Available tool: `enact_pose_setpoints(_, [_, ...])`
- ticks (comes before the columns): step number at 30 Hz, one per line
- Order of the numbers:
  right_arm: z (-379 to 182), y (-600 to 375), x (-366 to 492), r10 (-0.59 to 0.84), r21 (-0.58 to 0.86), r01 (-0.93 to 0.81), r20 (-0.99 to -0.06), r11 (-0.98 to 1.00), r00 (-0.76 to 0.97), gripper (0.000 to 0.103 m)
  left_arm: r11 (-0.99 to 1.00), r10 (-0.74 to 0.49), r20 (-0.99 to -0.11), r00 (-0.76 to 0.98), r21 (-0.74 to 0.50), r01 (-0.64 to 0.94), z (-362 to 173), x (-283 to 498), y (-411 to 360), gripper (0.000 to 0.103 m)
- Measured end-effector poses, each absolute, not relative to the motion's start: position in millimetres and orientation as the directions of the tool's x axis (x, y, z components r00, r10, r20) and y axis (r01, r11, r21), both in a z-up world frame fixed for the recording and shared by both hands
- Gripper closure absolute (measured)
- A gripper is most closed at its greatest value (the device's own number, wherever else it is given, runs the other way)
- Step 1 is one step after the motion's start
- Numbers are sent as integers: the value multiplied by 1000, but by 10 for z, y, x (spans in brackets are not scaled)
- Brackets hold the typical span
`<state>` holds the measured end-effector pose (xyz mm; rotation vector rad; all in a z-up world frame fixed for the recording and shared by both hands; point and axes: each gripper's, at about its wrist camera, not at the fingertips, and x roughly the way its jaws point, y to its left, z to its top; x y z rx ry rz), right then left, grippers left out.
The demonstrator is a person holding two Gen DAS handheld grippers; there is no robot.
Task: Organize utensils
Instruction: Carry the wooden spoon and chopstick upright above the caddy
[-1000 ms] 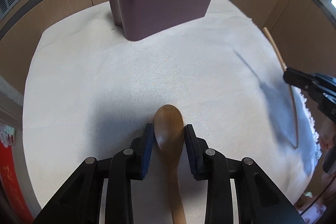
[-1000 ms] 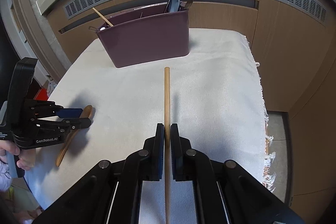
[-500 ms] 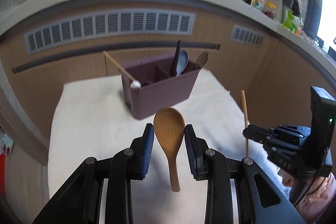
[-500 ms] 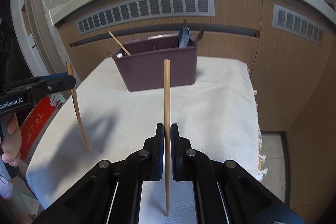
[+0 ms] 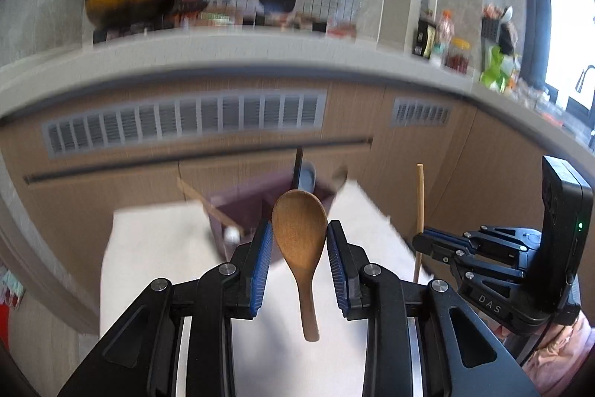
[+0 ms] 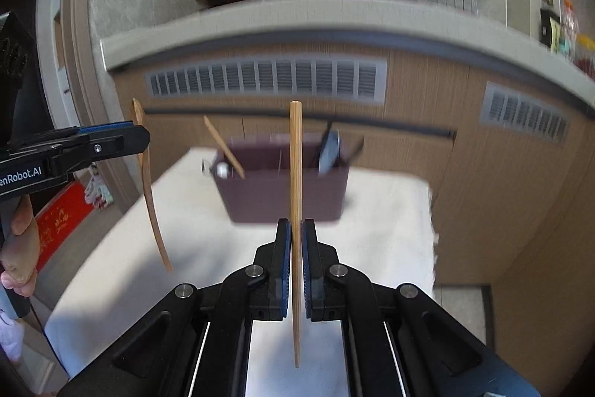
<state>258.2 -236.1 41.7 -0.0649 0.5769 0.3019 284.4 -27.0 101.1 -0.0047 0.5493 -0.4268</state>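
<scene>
At far left of the right wrist view, the left claw (image 6: 139, 136) comes in sideways w/ a hand (image 6: 18, 248) under it, pinching the wooden spoon (image 6: 150, 196) near the bowel end; handle hangs down, tilted, tip above the white cloth (image 6: 390, 211) that covers the surface. From the left wrist cam, same claw (image 5: 299, 248) is clamped on the spoon (image 5: 299, 237) at the bowl's sides, blue pads (image 5: 262, 259) touching both edges, bowl up, handle down, whole thing off the cloth (image 5: 148, 248).

Center, further back: purple utensil caddy (image 6: 260, 196) stands on the cloth, blurry w/ motion. A thin wooden stick (image 6: 223, 146) w/ a small white bit near it leans out of its left compartment; dark utensils (image 6: 329, 147) stick up from the right compartment, exact type can't tell. In the left wrist view the caddy (image 5: 241, 207) is partly hidden behind the spoon.

Center-right: right claw (image 6: 296, 255) is shut tight on a single wooden chopstick (image 6: 295, 173), held upright, top end well above the pads, bottom end hanging below them, clear of the cloth. In the left wrist view the right claw (image 5: 420, 242) sits at right, gripping the chopstick (image 5: 419, 199) vertical, near the cloth's right edge.

Behind: wood-panel cabinet front (image 6: 427, 106) w/ vent grilles, grey countertop ledge above.
</scene>
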Motion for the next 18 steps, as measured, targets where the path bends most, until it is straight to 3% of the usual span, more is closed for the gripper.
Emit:
enact_pose_setpoints(9, [1708, -2330, 3027, 240, -41, -256, -226, 966, 944, 98, 916, -398, -283, 873, -74, 394, 1984, 3240, -261, 72])
enact_pose_setpoints(12, [1814, -2294, 3255, 227, -35, -238, -199, 971, 953, 98, 923, -384, -266, 884, -85, 375, 2003, 3398, -207, 72])
enact_pose_setpoints(18, [1625, -2260, 3640, 232, 8, -237, -233, 971, 944, 98, 927, -375, -295, 879, -136, 350, 1722, 3779, -120, 72])
